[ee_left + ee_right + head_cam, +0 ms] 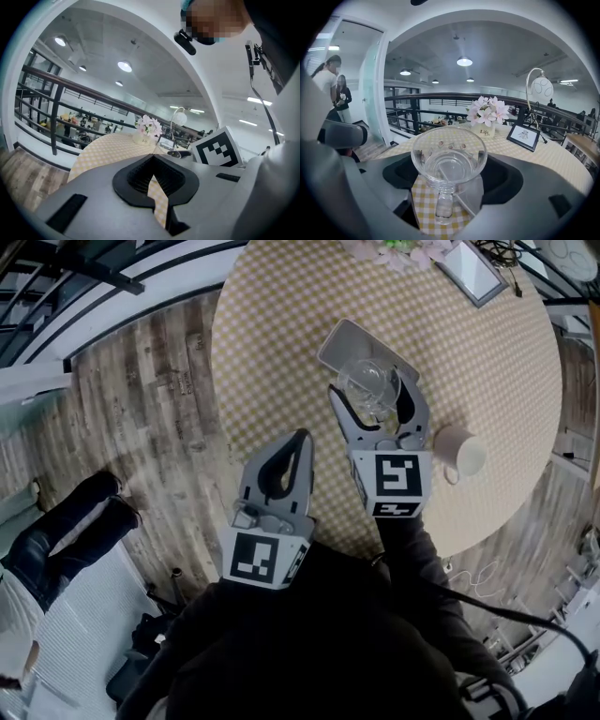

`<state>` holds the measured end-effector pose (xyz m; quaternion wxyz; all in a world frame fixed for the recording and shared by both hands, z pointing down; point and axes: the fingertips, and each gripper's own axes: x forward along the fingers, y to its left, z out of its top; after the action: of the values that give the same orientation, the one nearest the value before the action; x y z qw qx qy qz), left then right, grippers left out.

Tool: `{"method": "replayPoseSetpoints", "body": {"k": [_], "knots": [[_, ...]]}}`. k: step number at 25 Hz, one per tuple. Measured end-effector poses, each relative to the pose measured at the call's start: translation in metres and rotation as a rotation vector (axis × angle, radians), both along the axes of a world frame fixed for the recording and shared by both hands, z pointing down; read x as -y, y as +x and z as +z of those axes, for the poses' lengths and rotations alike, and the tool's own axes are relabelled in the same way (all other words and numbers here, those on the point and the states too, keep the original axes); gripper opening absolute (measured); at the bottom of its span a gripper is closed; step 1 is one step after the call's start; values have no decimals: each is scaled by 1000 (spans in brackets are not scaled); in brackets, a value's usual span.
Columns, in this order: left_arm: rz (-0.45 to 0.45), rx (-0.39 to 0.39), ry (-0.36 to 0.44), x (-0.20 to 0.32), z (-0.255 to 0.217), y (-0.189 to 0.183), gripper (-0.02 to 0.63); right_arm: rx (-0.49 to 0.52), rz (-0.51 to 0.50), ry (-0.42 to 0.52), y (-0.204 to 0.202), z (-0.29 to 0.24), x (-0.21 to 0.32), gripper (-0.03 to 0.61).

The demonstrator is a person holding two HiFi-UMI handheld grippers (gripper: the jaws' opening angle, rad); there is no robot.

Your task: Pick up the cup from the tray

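Right gripper (370, 390) clamps the cup (449, 159) over the tray (339, 341). Only the head view shows a mug (464, 454) right of the tray. Left gripper (301, 436) closed, empty.

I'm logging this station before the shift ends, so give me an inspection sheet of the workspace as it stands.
Surface: round table, yellow check cloth.
Job's things: glass cup at the grey tray's near end.
Clutter: white mug, flowers, picture frame.
Grippers: right gripper shut on the cup; left gripper shut, empty.
Cables: dark cables at the table's far edge.
Surroundings: plank floor, railing.
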<state>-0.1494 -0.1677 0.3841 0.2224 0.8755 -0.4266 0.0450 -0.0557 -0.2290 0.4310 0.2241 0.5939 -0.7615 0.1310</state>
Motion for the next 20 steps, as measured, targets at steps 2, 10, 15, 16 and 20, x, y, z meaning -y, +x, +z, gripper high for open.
{"method": "replayPoseSetpoints", "body": {"k": [2, 10, 15, 16, 20], "knots": [[-8, -5, 7, -11, 0, 4, 5, 14, -18, 11, -4, 2, -12, 397], [27, 50, -9, -42, 31, -8, 5, 39, -42, -19, -24, 32, -44, 397], [19, 43, -44, -51, 27, -19, 5, 4, -47, -62, -33, 37, -58, 397], [11, 34, -52, -49, 25, -21, 5, -5, -51, -69, -35, 36, -58, 397], [5, 30, -73, -44, 23, -25, 5, -28, -70, -94, -42, 39, -56, 397]]}}
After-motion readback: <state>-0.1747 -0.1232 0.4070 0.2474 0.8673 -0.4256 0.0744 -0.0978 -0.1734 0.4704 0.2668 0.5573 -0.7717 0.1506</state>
